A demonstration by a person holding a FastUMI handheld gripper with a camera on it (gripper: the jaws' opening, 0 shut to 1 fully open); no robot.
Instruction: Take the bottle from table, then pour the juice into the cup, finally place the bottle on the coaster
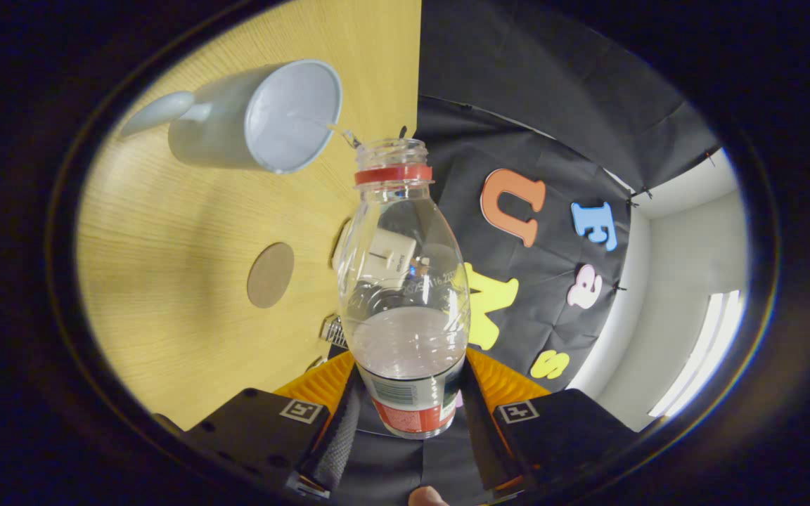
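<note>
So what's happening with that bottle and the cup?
A person is holding a gripper, and its two fingers are squeezing an open bottle between them. The view is tipped sideways, so the bottle's mouth sits close to the rim of the grey cup on the wooden table. Some pale liquid sits in the bottle. The round coaster lies bare on the table, so the bottle has not been set there yet.

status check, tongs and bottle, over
Tongs shut on bottle, cap off. Bottle tipped toward cup, little liquid left. Coaster on table, nothing on it.
</note>
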